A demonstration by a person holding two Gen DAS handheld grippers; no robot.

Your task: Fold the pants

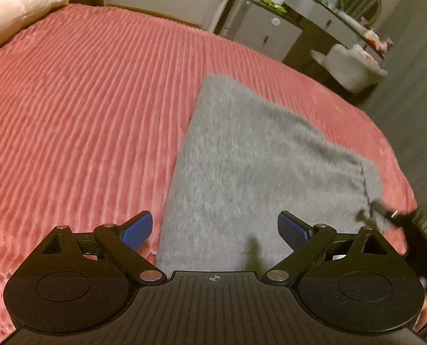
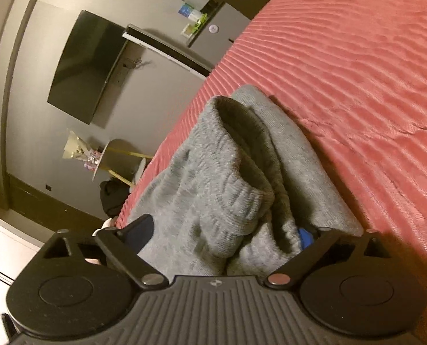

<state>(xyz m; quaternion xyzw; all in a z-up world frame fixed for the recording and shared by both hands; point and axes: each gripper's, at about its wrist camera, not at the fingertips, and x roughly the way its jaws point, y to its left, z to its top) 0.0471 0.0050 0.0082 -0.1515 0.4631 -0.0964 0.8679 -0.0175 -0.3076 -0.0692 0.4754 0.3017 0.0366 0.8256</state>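
Grey pants (image 1: 250, 169) of soft, fuzzy matt knit with ribbed cuff, pink bedspread (image 1: 84, 100) of plush corded cloth, left gripper (image 1: 214, 227) matt black ribbed plastic, blue pads, shiny metal pins

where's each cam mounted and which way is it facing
Left wrist: rides the left tongs, looking across the pants on the red bed toward a desk; its open blue fingers show.
Right wrist: rides the right tongs, rolled sideways, facing the bunched pants and a wall TV; its fingers straddle the cloth.
Shared: pants, bed.
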